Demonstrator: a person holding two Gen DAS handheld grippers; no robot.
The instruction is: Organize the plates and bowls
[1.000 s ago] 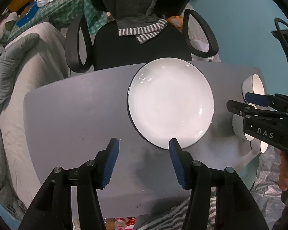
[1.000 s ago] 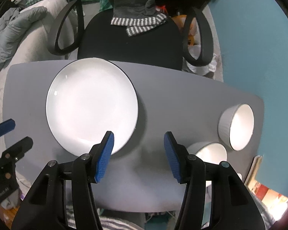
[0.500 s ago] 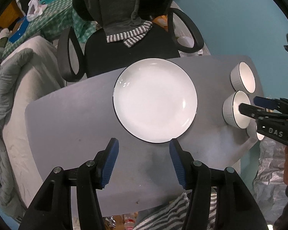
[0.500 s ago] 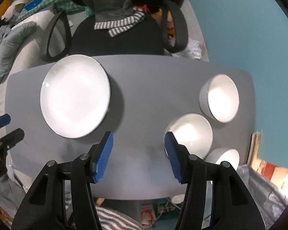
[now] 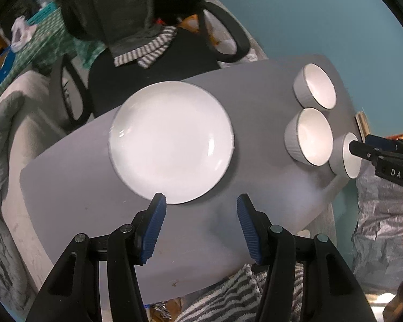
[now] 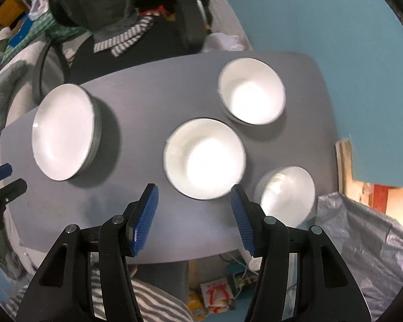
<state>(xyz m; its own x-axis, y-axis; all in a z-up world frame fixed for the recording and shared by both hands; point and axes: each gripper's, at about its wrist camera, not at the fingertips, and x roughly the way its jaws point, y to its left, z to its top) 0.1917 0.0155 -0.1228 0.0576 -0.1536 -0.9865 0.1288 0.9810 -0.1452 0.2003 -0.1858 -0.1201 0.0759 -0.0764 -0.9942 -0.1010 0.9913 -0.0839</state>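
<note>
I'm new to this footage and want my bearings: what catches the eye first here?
A big white plate sits alone on the left part of the grey table, bright against it. Three white bowls cluster at the table's right end, the nearest close to the edge. Both blue-padded claws, left claw and right claw, hang open and empty above the table, with a black office chair behind it.
</note>
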